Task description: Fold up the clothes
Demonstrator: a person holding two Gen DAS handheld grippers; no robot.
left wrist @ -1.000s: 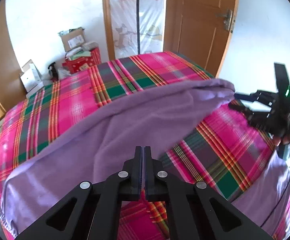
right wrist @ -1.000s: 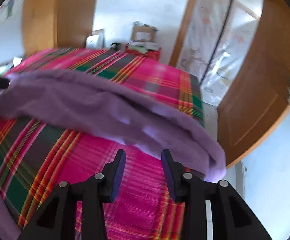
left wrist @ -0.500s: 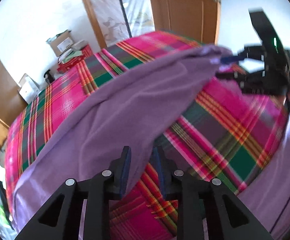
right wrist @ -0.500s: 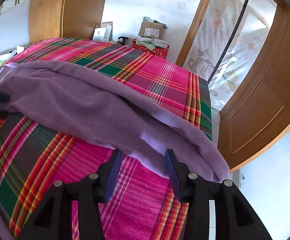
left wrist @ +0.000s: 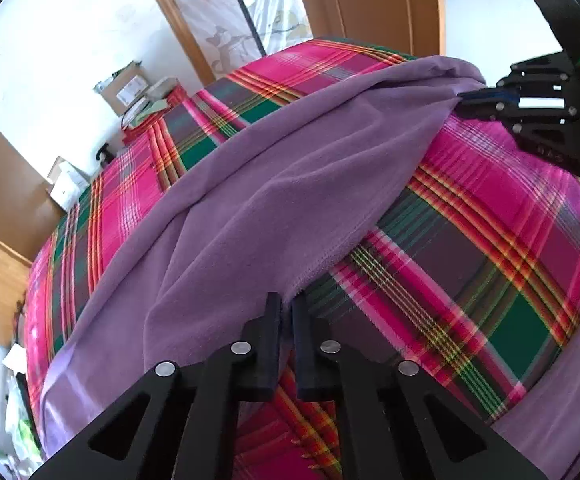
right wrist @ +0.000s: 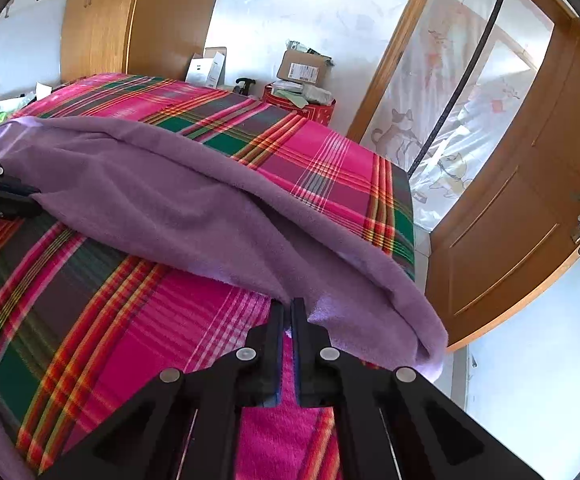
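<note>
Purple cloth fills the middle of the left wrist view, a soft fleece-like garment or blanket lying in a long folded band across a bed covered with a pink, green and yellow plaid bedspread. The left gripper points down at the near hemmed edge of the cloth; its fingers have just closed and now stand nearly together with the cloth's edge pinched at their tips. At the upper right the right gripper reaches in from the side, its black fingers meeting the far corner of the same cloth. Beyond the bed stand cardboard boxes against a white wall, and a wooden door beside a patterned curtain.

Right wrist view: the purple cloth runs diagonally from the left edge down to the lower right, where its folded end hangs over the side of the plaid bedspread. The right gripper has just closed its fingers; they are shut on the cloth's pale edge, a sliver of fabric showing between the tips. At the far left the left gripper grips the other end of the cloth. Behind the bed are the cardboard boxes on a red container, a wooden wardrobe, and the wooden door at right.
</note>
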